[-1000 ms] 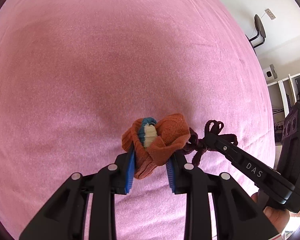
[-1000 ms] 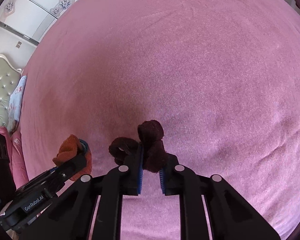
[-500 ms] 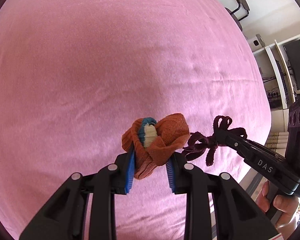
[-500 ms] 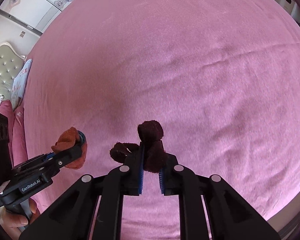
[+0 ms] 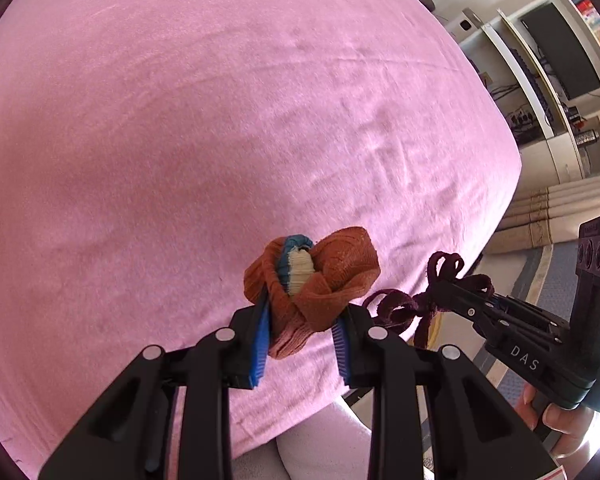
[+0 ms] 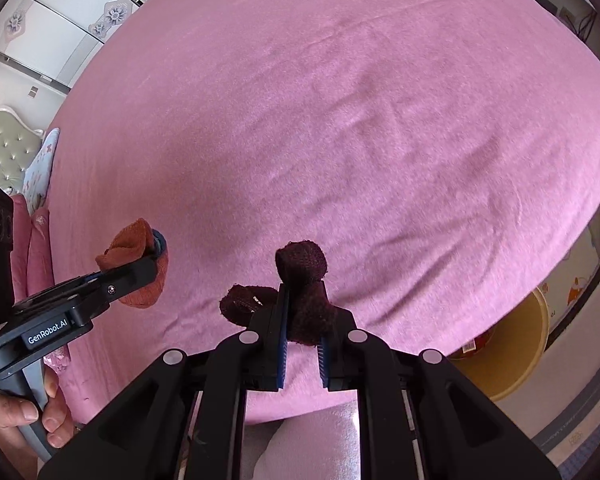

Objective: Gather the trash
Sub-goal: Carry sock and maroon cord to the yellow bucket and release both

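A: What is around the two grippers?

B: Mostly the pink bed cover (image 5: pixel 180 140), which fills nearly all of both views. Both grippers are held above its near edge. Nothing lies on the cover between them and the far side.

A: And what do they hold?

B: The left gripper (image 5: pixel 300 344) has its jaws closed on an orange sock bundle (image 5: pixel 320 284), with a blue and cream part showing at the top. The jaws stay somewhat apart because the bundle fills the gap. The right gripper (image 6: pixel 302 352) has its jaws pressed on a dark maroon cloth (image 6: pixel 306 296); one rolled end sticks up above the fingertips and a second loop hangs at the left of them.

A: Does one camera show more than the other?

B: Yes. Only the right wrist view shows a yellow bin (image 6: pixel 508 356) on the floor, at the near right beside the bed, with some red thing inside that I cannot identify. This view also shows a tufted headboard (image 6: pixel 4 148) and pillows (image 6: pixel 36 176) at the far left. The left wrist view shows instead white shelves (image 5: pixel 540 80) with a dark screen (image 5: pixel 560 48) at the far right, and the maroon cloth as thin loops.

A: Are the hands visible?

B: Partly. The left hand (image 6: pixel 24 412) appears in the right wrist view, under the handle.
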`<move>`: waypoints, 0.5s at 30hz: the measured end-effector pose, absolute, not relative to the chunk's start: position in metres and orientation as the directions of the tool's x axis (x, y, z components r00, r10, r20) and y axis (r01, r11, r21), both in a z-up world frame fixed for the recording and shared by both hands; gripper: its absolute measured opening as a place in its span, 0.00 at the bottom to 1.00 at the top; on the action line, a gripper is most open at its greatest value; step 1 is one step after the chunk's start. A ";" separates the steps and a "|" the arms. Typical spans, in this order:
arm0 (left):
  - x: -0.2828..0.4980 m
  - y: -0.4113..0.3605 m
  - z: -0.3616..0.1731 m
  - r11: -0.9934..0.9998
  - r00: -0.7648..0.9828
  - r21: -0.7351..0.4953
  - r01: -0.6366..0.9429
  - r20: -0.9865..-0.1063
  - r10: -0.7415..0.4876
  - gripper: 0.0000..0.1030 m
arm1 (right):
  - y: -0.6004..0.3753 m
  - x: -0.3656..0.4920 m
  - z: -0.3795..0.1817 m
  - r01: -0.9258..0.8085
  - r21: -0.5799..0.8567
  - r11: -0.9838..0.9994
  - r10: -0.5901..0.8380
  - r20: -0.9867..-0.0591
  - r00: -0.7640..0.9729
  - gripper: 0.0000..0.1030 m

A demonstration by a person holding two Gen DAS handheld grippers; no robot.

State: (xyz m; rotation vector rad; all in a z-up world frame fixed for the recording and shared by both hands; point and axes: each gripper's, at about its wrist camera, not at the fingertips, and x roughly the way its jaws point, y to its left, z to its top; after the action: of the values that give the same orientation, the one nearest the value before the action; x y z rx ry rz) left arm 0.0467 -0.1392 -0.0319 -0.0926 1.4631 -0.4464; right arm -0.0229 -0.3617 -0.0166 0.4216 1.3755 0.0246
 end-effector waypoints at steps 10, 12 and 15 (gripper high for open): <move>-0.020 -0.223 -0.023 0.846 -0.055 -0.344 0.407 -0.934 -0.353 0.26 | -0.425 -0.115 0.005 0.341 0.266 0.902 0.203 -0.956 0.210 0.11; -0.031 -0.242 -0.023 0.830 -0.076 -0.342 0.441 -0.935 -0.345 0.26 | -0.440 -0.127 0.007 0.362 0.266 0.894 0.199 -0.957 0.211 0.11; -0.046 -0.274 -0.024 0.808 -0.100 -0.337 0.484 -0.938 -0.331 0.26 | -0.467 -0.140 0.009 0.388 0.268 0.882 0.197 -0.957 0.215 0.11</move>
State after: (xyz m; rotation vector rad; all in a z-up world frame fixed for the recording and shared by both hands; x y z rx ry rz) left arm -0.0456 -0.2735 -0.0235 0.1273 1.5246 -0.6875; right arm -0.1397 -0.4670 0.0086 0.5138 1.3654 -0.1412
